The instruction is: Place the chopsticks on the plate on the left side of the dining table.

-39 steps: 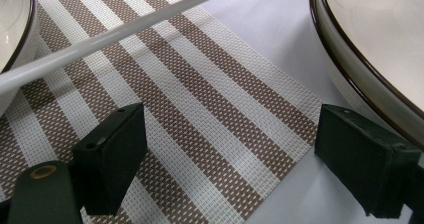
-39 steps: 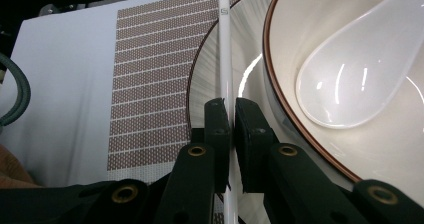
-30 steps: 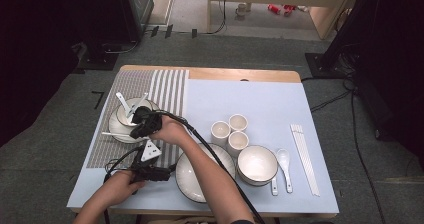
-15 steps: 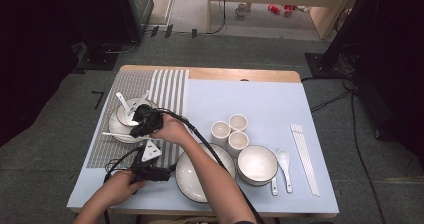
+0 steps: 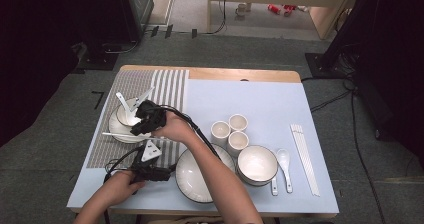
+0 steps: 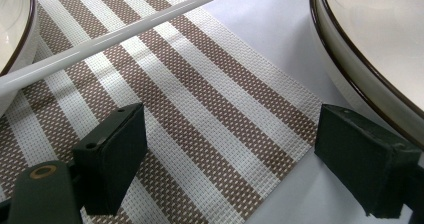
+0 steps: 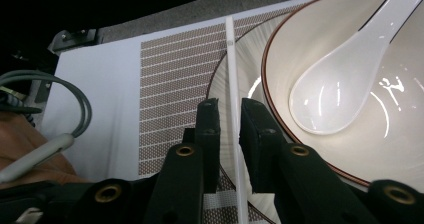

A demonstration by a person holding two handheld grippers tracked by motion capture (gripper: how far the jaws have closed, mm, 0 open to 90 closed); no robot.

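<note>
A white chopstick (image 7: 231, 54) lies across the rim of a brown-edged plate (image 7: 250, 44) on the striped placemat (image 5: 170, 86). My right gripper (image 7: 231, 104) straddles it. Its jaws have just been opening, and a thin gap shows on each side of the stick. On the plate stands a bowl (image 7: 350, 149) with a white spoon (image 7: 345, 79) in it. In the high view the right gripper (image 5: 137, 129) hovers over this plate (image 5: 116, 129) at the left. My left gripper (image 6: 230, 139) rests open and empty over the mat, near the front edge (image 5: 150, 171).
A large plate (image 5: 200, 176) sits front centre, just right of the left gripper. To its right are three cups (image 5: 237, 141), a bowl (image 5: 257, 164), a spoon (image 5: 285, 159) and chopsticks (image 5: 305, 156). A grey cable (image 7: 75, 104) trails by the right hand.
The right gripper has lifted slightly above the plate, with the chopstick lying on the rim. The left hand and its gripper have stayed where they were.
</note>
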